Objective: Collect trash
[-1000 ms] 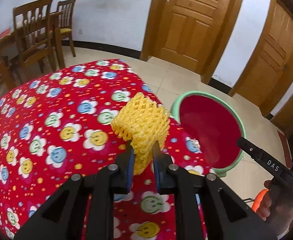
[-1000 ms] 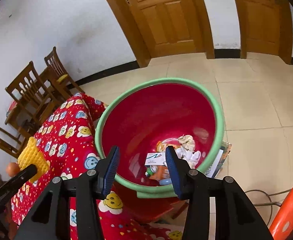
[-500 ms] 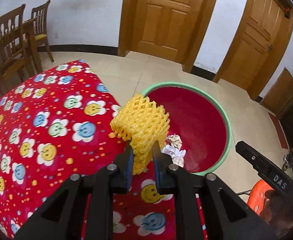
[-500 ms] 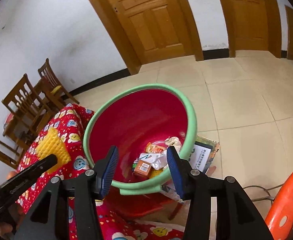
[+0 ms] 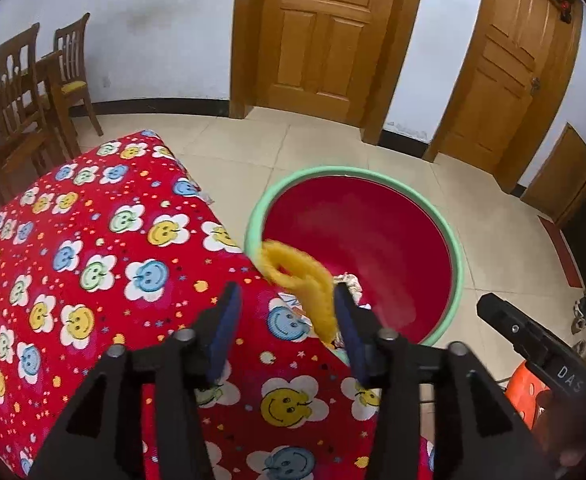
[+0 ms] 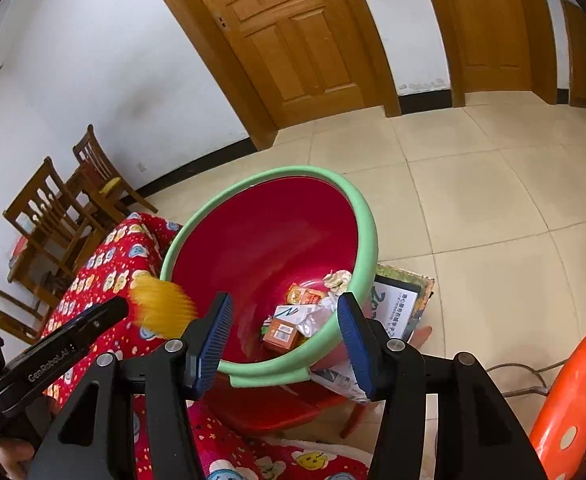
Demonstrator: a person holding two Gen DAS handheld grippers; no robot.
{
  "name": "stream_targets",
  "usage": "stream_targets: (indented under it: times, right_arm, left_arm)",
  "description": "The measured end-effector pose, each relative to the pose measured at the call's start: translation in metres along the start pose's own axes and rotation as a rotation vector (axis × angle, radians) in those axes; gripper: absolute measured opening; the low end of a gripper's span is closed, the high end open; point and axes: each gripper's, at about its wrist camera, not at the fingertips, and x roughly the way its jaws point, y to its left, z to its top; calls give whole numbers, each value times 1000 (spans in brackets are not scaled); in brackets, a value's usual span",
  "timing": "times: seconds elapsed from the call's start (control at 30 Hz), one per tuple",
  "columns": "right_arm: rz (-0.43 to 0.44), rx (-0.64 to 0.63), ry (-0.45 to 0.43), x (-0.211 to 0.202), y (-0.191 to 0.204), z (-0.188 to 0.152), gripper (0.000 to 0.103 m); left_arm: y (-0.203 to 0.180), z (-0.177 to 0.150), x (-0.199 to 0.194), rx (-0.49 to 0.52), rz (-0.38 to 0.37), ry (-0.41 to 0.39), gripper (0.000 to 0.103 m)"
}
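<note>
The yellow foam fruit net (image 5: 299, 280) is blurred in motion, loose between my left gripper's (image 5: 287, 326) open jaws, at the near rim of the red basin with a green rim (image 5: 459, 264). In the right wrist view the net (image 6: 161, 306) shows at the basin's (image 6: 367, 216) left rim, just ahead of the left gripper's finger (image 6: 81, 326). The basin holds cartons and crumpled paper (image 6: 297, 316). My right gripper (image 6: 283, 334) is open and empty above the basin's near edge.
A table with a red flowered cloth (image 5: 93, 264) lies left of the basin. Wooden chairs (image 5: 25, 92) stand at the far left wall. An orange stool (image 6: 573, 392) is at the right. A booklet (image 6: 397, 304) lies under the basin's right side. Wooden doors (image 5: 325, 36) are behind.
My left gripper moved right over the basin's edge and opened, letting go of the yellow net, which is now falling. The right gripper stayed open above the basin.
</note>
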Motion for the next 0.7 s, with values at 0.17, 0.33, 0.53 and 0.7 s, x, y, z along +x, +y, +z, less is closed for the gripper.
stream_targets:
  times: [0.17, 0.33, 0.53, 0.7]
  right_arm:
    - [15, -13, -6, -7, 7, -1, 56]
    - [45, -39, -14, -18, 20, -4, 56]
    - [100, -99, -21, -35, 46, -10, 57]
    - [139, -158, -31, -51, 71, -20, 59]
  left_arm:
    - [7, -3, -13, -15, 37, -22, 61]
    - [21, -10, -35, -53, 69, -48, 68]
    - [42, -25, -66, -102, 121, -77, 72]
    - [61, -38, -97, -153, 172, -109, 76]
